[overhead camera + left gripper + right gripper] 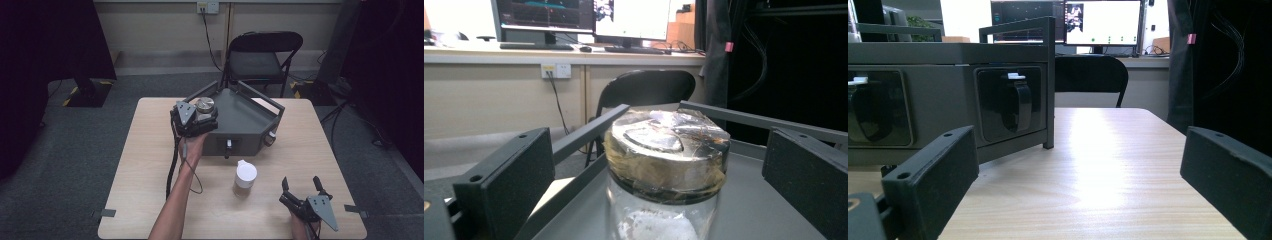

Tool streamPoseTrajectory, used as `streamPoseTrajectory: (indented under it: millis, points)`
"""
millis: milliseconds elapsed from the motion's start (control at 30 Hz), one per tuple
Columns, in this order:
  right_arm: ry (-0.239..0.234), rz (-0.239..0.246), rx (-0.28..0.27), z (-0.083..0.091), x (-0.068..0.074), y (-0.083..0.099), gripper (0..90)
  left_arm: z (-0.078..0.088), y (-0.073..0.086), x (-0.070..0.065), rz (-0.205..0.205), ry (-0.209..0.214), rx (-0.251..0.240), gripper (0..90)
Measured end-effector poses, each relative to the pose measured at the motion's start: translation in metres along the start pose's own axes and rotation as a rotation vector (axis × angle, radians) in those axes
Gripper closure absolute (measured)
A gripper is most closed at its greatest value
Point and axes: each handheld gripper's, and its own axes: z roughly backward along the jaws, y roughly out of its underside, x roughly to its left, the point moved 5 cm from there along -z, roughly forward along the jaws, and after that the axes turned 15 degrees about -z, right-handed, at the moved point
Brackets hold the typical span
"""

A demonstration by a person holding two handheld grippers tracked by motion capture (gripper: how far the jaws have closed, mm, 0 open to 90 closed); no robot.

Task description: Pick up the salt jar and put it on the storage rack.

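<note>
At frame centre the left hand-held gripper (pixel 197 120) spreads wide around a jar (pixel 666 170) on the box (pixel 245 120), a cup (pixel 245 177) below; the right hand-held gripper (pixel 301 187), lower right, gapes empty over the worktop (pixel 140 175)

Pale wood-grain table, matt grey box, glass jar.
At frame centre, the table (pixel 1108 165) shines smoothly; the box (pixel 240 120) looks dull metal; the jar (pixel 666 165) carries a glossy metallic lid (pixel 669 145).

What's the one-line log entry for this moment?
left hand-held gripper: open around jar on grey box | right hand-held gripper: open, empty, over table
</note>
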Motion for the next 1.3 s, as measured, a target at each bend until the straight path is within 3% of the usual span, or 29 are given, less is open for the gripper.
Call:
streamPoseTrajectory:
  millis: [400, 533, 600, 700, 767, 1033, 1167, 1300]
  points:
    - [0.002, 0.000, 0.000, 0.000, 0.000, 0.000, 0.4, 0.030, -0.006, -0.002, -0.061, -0.013, -0.052, 0.0]
    - [0.002, 0.000, 0.000, 0.000, 0.000, 0.000, 0.4, 0.038, -0.007, -0.004, -0.047, -0.015, -0.061, 0.2]
    - [0.003, 0.001, 0.000, 0.000, 0.000, 0.000, 0.4, 0.047, -0.006, -0.009, -0.041, -0.020, -0.060, 0.2]
    - [0.004, 0.001, 0.000, 0.000, 0.000, 0.000, 0.4, 0.057, -0.004, -0.016, -0.073, -0.040, -0.070, 0.2]
    - [0.005, 0.000, -0.003, 0.000, 0.001, 0.000, 0.4, 0.065, -0.002, -0.018, -0.056, -0.048, -0.079, 0.1]
    - [0.005, 0.000, -0.006, 0.001, 0.001, 0.001, 0.4, 0.098, 0.012, -0.033, -0.065, -0.093, -0.090, 0.3]
    - [0.005, 0.000, -0.007, 0.001, 0.000, 0.001, 0.3, 0.114, 0.018, -0.040, -0.043, -0.075, -0.095, 0.3]
    - [0.005, 0.000, -0.009, 0.001, 0.001, 0.001, 0.3, 0.133, 0.022, -0.051, -0.063, -0.100, -0.096, 0.3]
